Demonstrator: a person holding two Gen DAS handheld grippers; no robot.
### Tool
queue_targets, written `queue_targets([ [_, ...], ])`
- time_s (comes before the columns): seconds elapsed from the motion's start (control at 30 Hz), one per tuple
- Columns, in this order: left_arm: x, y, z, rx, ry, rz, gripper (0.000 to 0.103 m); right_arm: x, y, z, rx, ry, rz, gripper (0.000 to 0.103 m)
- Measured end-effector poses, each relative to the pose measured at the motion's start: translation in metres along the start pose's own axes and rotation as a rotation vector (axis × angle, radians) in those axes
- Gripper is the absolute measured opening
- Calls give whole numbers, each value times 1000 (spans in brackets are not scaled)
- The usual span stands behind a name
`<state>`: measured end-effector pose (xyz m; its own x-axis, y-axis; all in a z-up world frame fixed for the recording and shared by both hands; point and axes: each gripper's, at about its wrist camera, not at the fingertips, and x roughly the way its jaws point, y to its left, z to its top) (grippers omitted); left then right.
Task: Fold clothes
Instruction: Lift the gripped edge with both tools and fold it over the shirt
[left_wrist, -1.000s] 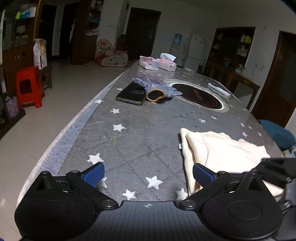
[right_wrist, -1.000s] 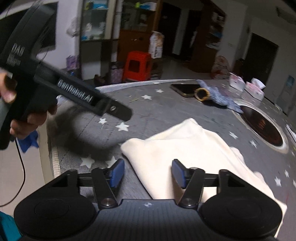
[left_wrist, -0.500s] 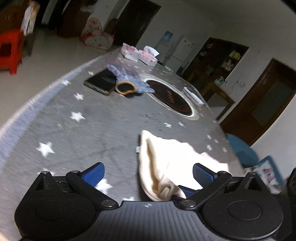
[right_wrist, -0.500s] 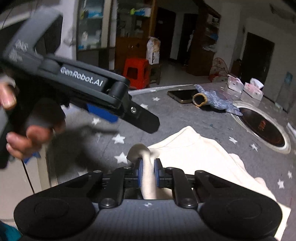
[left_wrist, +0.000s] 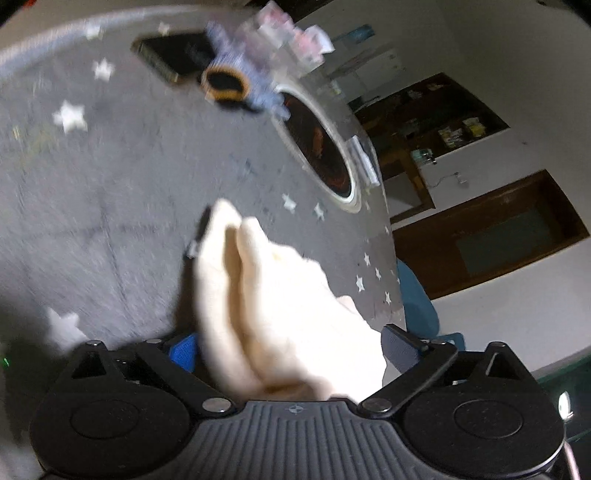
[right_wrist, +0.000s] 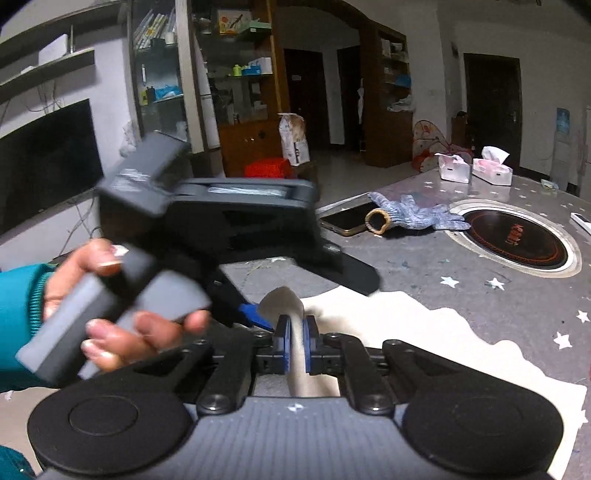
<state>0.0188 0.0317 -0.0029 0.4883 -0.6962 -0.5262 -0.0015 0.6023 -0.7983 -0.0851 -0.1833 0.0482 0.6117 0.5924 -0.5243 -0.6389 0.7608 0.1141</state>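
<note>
Fingers, right gripper (right_wrist: 295, 341): pressed tight on a raised fold of the cream garment (right_wrist: 424, 332), blue pads flat against the cloth on both sides.
Fingers, left gripper (left_wrist: 284, 349): spread wide, with a thick bunch of the cream garment (left_wrist: 273, 302) between them; the left blue pad (left_wrist: 183, 352) sits just beside the cloth, the right finger stands clear of it. Whether the cloth touches either pad cannot be told through the blur.
Table (right_wrist: 406, 258): grey cover with white stars, curved edge.
Garment position: lying on the near part of the table, spreading away to the right in the right wrist view, its near edge lifted into both grippers.
Induction hob (right_wrist: 513, 238): round black disc with a pale ring, set into the table beyond the garment.
Left hand (right_wrist: 110, 325): teal sleeve, wrapped around the grey handle of the left gripper, close to the right gripper.
Phone (right_wrist: 347, 221): dark, flat, far side of the table.
Glove (right_wrist: 413, 214): blue-grey knit, orange cuff, lying against the phone.
Tissue boxes (right_wrist: 474, 170): two, side by side, at the far edge.
</note>
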Motion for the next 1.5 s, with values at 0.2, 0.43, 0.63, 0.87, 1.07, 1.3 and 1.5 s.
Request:
queue_targets([
  [0.2,4,5,1,-16,-6,0,74,-8,-15,-10,44,-2,-38,4],
  [0.43,2,15,1,-20,-24,28,40,-22,-39,-25,124,-5,-108,31],
  [0.63,3,13,-3,46,-50,72,22,-52,-102,-51,325,-19,-307,37],
  [0.87,5,0,-12,171,-84,131,21,-72,-155,-78,520,-48,-406,38],
  [1.07,7,-3,-13,203,-89,140,21,-65,-173,-89,595,-66,-387,38],
  [1.3,7,-20,-16,299,-110,160,18,-58,-165,-85,586,-71,-343,14],
  [1.5,3,-43,-18,389,-127,153,16,-73,-152,-73,552,-126,-350,12],
])
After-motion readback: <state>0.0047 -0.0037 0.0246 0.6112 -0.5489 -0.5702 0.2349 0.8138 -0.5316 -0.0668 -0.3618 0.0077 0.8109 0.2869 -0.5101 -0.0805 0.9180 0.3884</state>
